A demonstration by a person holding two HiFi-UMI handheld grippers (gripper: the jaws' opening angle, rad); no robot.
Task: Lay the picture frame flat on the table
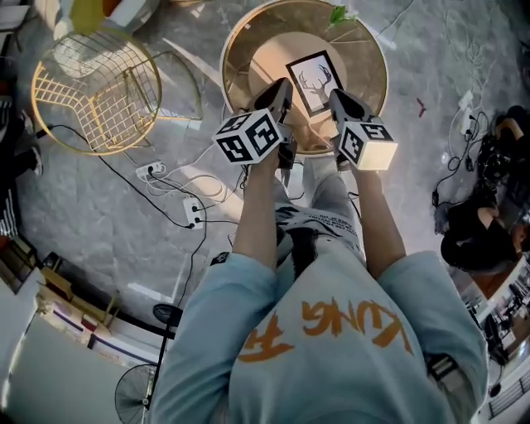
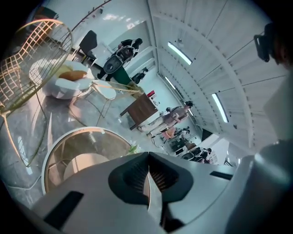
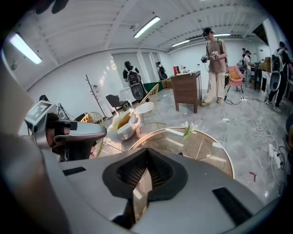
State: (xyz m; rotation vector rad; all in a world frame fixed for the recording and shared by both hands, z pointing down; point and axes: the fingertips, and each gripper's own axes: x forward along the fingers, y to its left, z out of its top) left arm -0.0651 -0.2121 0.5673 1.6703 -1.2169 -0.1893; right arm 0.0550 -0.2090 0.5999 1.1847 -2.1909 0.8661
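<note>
Head view: black-edged rectangular picture frame with a white antler print (image 1: 315, 81), seemingly flat and face up on round gold-rimmed glass tabletop (image 1: 368, 51), just beyond both tongs. Left tongs (image 2: 148, 159) clenched on nothing; right tongs (image 3: 146, 153) likewise pressed together, empty. Probably finished, bar a check. Best to draw both tongs straight up and away, keep clear of the frame's near edge, avoid sliding it on slick glass, and confirm every corner rests down.

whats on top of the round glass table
A picture frame with a deer print, and a green sprig at the table far rim. The left tongs and right tongs cover the near rim.
</note>
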